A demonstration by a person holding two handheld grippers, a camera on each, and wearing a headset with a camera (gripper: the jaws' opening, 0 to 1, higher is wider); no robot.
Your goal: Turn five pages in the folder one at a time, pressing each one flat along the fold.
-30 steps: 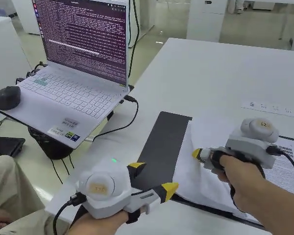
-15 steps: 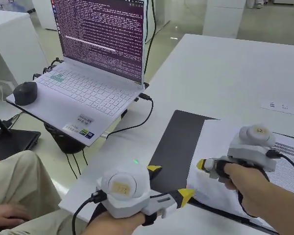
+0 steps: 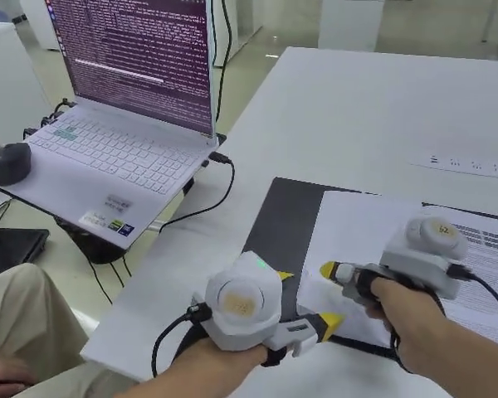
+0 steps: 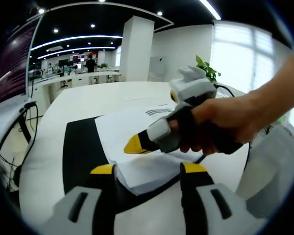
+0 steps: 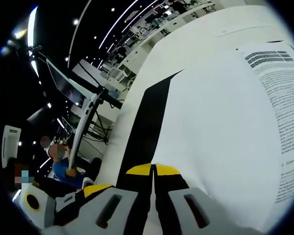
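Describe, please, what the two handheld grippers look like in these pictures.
Both the left gripper and the right gripper have pale grey plastic bodies with a rounded dome bearing a small orange-tinted label, black grips and yellow-tipped jaws. A black cable trails from the rear of each. The left one has a small green light on top. No sleeves show at the person's wrists.

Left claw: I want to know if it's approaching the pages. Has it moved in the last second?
Yes. The left claw has shifted right across the black cover, from its outer edge toward the page.
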